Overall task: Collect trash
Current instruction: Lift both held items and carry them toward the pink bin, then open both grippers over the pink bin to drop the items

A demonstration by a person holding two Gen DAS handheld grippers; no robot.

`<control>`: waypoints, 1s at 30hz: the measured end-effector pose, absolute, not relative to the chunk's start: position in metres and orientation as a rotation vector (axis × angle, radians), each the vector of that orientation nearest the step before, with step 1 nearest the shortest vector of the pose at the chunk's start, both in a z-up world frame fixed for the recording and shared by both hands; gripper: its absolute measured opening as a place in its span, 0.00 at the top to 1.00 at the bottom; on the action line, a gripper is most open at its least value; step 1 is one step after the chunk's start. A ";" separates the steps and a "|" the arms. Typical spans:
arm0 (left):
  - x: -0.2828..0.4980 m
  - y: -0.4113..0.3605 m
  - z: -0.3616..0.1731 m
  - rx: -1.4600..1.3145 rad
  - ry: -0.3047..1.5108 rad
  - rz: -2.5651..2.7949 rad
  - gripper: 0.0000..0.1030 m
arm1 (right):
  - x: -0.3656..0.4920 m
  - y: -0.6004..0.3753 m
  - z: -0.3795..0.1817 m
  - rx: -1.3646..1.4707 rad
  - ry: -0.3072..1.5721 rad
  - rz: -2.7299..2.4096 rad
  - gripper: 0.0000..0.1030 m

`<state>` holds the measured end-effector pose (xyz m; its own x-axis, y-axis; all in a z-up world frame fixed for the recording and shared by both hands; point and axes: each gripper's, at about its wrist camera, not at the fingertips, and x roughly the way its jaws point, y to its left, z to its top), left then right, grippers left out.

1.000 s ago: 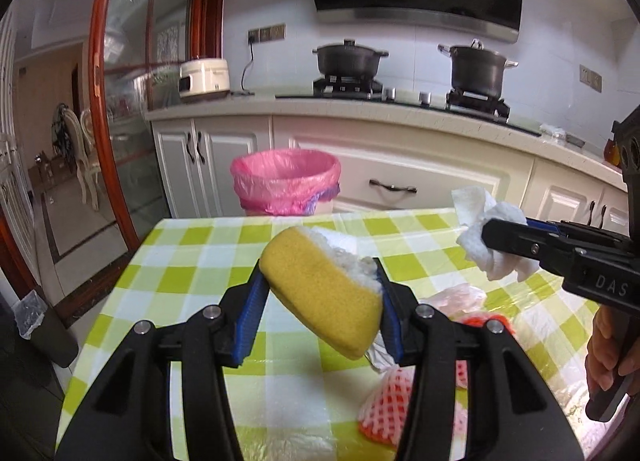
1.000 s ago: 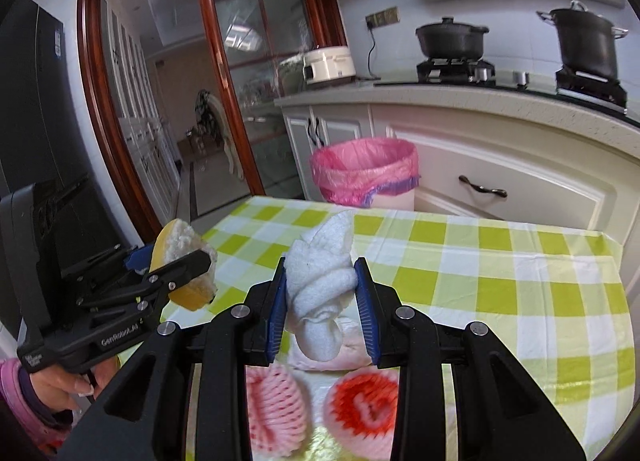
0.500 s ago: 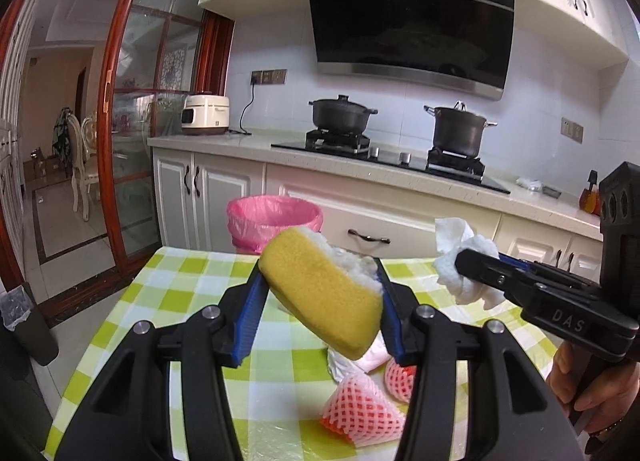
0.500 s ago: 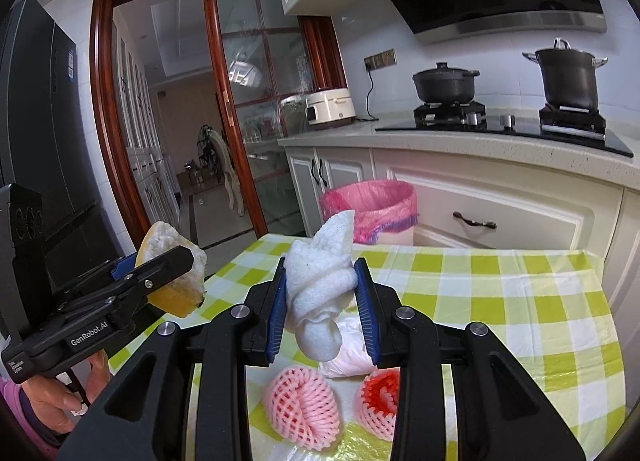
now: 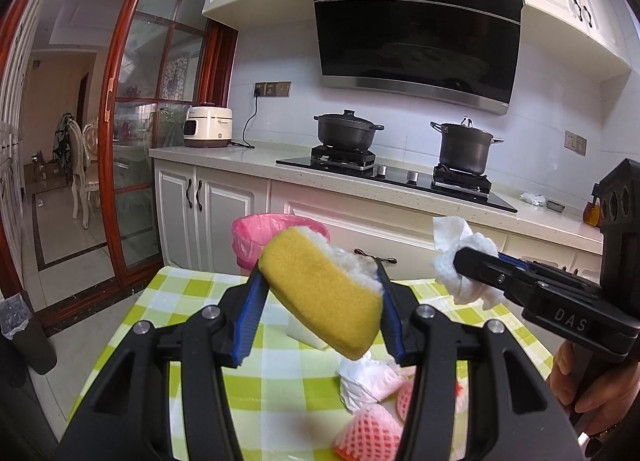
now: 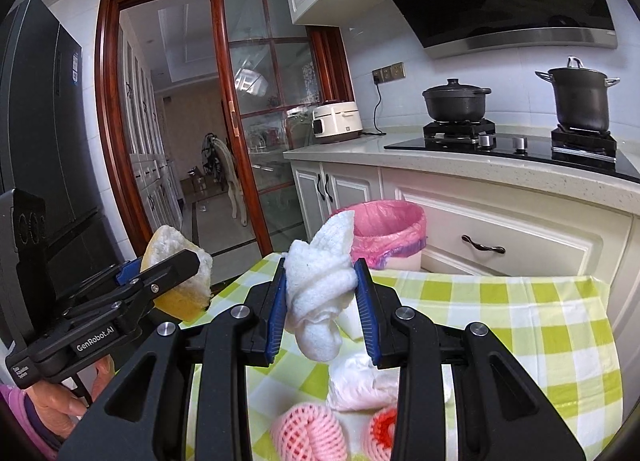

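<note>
My left gripper (image 5: 320,313) is shut on a yellow piece of peel with white pith (image 5: 320,293), held above the checked table (image 5: 192,325). That peel (image 6: 176,277) and the left gripper (image 6: 168,281) show at the left of the right wrist view. My right gripper (image 6: 320,305) is shut on a crumpled white paper towel (image 6: 320,289), also above the table; the towel (image 5: 464,261) and that gripper (image 5: 476,265) appear at the right of the left wrist view. A bin with a pink liner (image 5: 256,237) (image 6: 390,231) stands beyond the table's far edge.
On the green-and-white checked tablecloth (image 6: 520,333) lie pink foam fruit nets (image 5: 368,433) (image 6: 308,433) and a crumpled white plastic bag (image 5: 368,377) (image 6: 360,381). White cabinets (image 5: 208,205), a counter with two black pots (image 5: 348,131) and a rice cooker (image 5: 208,127) stand behind. A glass sliding door (image 6: 180,109) is at the left.
Both grippers have risen with their loads and tipped up, so the table sank in both views and more of the wall and hood shows. Both grips are unchanged.
</note>
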<state>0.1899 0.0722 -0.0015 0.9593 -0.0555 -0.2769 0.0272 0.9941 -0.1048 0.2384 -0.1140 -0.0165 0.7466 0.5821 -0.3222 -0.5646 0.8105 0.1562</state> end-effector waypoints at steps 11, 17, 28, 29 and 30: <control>0.242 0.086 0.013 -0.104 0.263 -0.029 0.52 | 0.291 -0.095 -0.001 0.024 0.347 0.656 0.69; 0.283 0.095 0.013 -0.086 0.270 -0.023 0.52 | 0.335 -0.082 0.001 0.006 0.360 0.672 0.69; 0.408 0.128 0.010 -0.104 0.316 -0.025 0.52 | 0.449 -0.068 -0.017 0.037 0.425 0.665 0.69; 0.418 0.131 0.009 -0.106 0.320 -0.024 0.52 | 0.464 -0.067 -0.020 0.048 0.434 0.666 0.69; 0.433 0.134 0.007 -0.110 0.325 -0.025 0.51 | 0.476 -0.066 -0.023 0.055 0.441 0.666 0.69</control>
<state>0.4335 0.1338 0.0071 0.9474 -0.0422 -0.3172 0.0069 0.9937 -0.1115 0.4755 -0.0659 -0.0228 0.6973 0.6089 -0.3782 -0.5860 0.7881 0.1884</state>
